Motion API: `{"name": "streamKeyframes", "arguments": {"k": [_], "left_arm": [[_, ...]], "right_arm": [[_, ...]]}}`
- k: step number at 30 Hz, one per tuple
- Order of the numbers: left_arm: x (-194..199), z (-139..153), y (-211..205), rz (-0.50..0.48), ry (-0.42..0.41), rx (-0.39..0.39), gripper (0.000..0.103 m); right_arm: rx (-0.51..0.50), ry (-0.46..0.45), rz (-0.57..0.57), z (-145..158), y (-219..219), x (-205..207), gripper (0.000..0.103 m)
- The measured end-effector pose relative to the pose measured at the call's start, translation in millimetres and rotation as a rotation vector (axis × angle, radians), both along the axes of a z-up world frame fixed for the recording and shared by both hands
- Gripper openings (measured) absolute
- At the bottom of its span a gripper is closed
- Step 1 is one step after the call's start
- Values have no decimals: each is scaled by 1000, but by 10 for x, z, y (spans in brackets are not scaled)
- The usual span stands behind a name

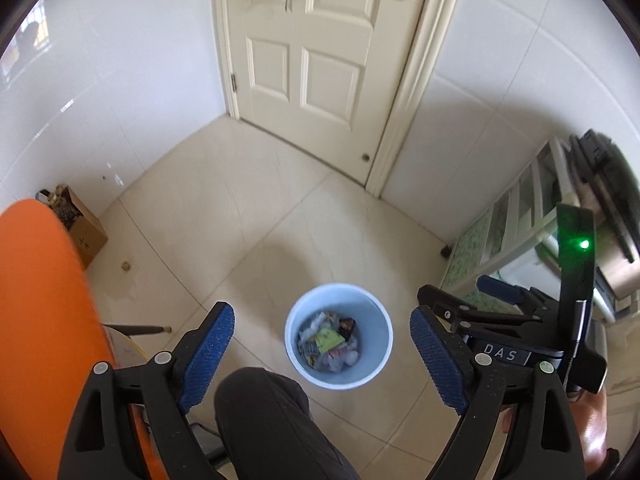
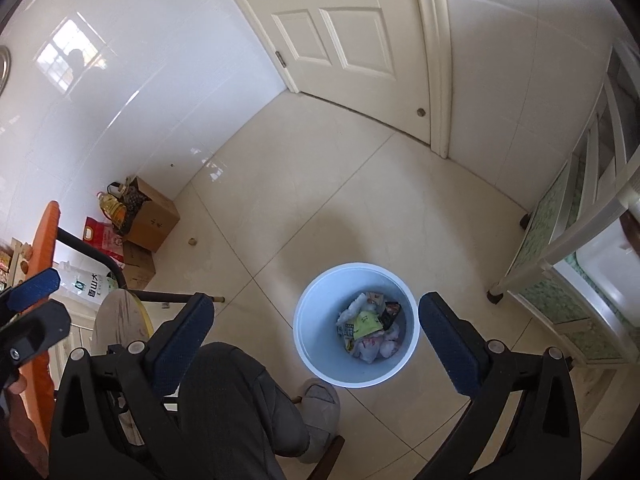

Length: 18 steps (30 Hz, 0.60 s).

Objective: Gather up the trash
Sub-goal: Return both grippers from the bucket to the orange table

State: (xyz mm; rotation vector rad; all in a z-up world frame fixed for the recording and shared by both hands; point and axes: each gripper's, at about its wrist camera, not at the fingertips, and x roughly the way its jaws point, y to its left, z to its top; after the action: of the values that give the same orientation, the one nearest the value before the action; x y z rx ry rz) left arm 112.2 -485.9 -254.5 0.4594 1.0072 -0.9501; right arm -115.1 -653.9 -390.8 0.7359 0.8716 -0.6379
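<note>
A pale blue bin (image 1: 372, 344) stands on the tiled floor with crumpled wrappers and tissues (image 1: 328, 340) lying inside it. My left gripper (image 1: 322, 314) hangs above it, open, with nothing between its blue pads. The right gripper (image 1: 460, 290) shows from the side at the right of this view. In the right wrist view the same bin (image 2: 320, 332) and its trash (image 2: 372, 328) lie below my right gripper (image 2: 316, 302), which is wide open and holds nothing. The left gripper (image 2: 40, 304) appears at the left edge there.
A person's leg in dark trousers (image 2: 232, 400) and a grey slipper (image 2: 320, 404) sit just before the bin. An orange table edge (image 1: 36, 300) is at the left, with a cardboard box (image 2: 152, 212) and bottles by the wall. A white rack (image 2: 580, 240) stands right, a closed door (image 1: 312, 60) behind.
</note>
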Motion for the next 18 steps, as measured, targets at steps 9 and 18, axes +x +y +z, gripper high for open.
{"name": "streamKeyframes", "arguments": {"k": [9,18], "left_arm": [[-117,693,909,84,-85,-150,92],[-306,1210,1961,235,-223,-264,101]], "right_arm": [[-112,-68,43,706,379,201,103],[-239,-157,140,1485,962,563,103]]}}
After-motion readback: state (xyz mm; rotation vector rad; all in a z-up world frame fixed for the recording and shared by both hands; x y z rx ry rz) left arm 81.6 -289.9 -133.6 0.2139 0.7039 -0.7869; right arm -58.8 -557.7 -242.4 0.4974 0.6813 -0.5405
